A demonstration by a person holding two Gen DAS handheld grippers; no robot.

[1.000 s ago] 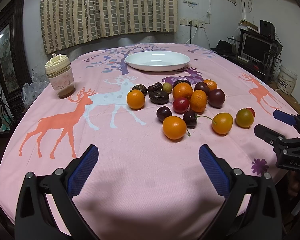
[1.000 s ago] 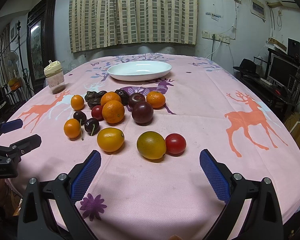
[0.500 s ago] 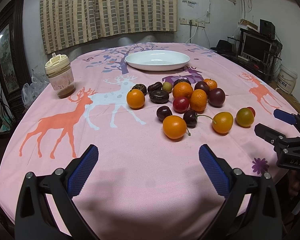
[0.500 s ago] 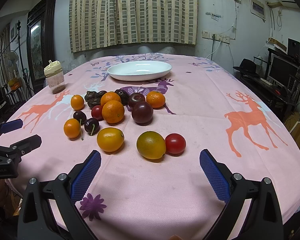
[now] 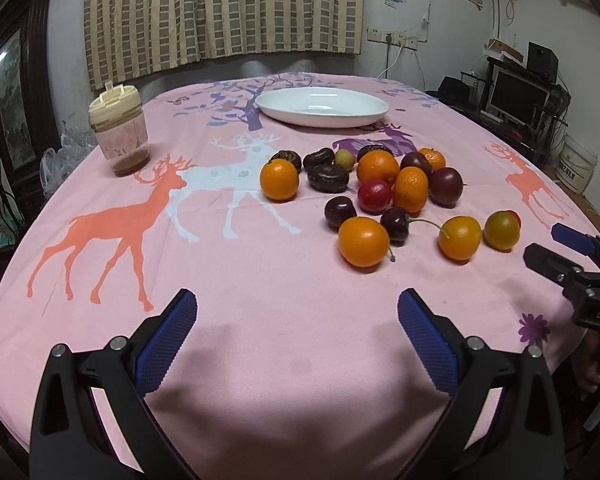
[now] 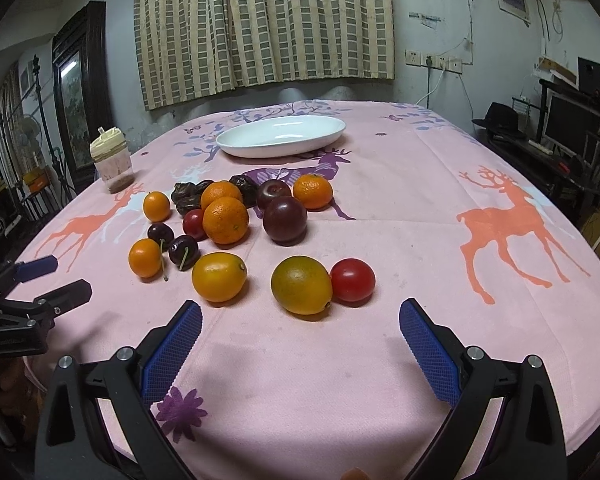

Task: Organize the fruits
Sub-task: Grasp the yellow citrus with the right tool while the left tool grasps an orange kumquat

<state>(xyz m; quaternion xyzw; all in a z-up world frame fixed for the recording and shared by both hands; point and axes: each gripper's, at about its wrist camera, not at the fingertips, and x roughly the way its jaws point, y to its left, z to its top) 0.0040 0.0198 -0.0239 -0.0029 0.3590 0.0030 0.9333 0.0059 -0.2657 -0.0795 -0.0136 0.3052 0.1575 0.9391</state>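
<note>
Several fruits lie loose on the pink deer-print tablecloth (image 5: pixel 260 280): oranges (image 5: pixel 410 188), kumquats (image 5: pixel 363 241), dark plums (image 6: pixel 285 219), cherries (image 6: pixel 183 251), dates (image 5: pixel 327 178) and a red tomato (image 6: pixel 353 280) beside a green-orange fruit (image 6: pixel 301 290). An empty white oval plate (image 5: pixel 321 107) sits behind them; it also shows in the right wrist view (image 6: pixel 281 141). My left gripper (image 5: pixel 296 332) is open and empty, near the front edge, short of the fruit. My right gripper (image 6: pixel 300 338) is open and empty, just in front of the tomato.
A plastic jar with a cream lid (image 5: pixel 119 135) stands at the table's left. Each gripper shows at the other view's edge: the right one (image 5: pixel 572 256) and the left one (image 6: pixel 28 292). A monitor and shelves (image 5: pixel 520 96) stand to the right of the table.
</note>
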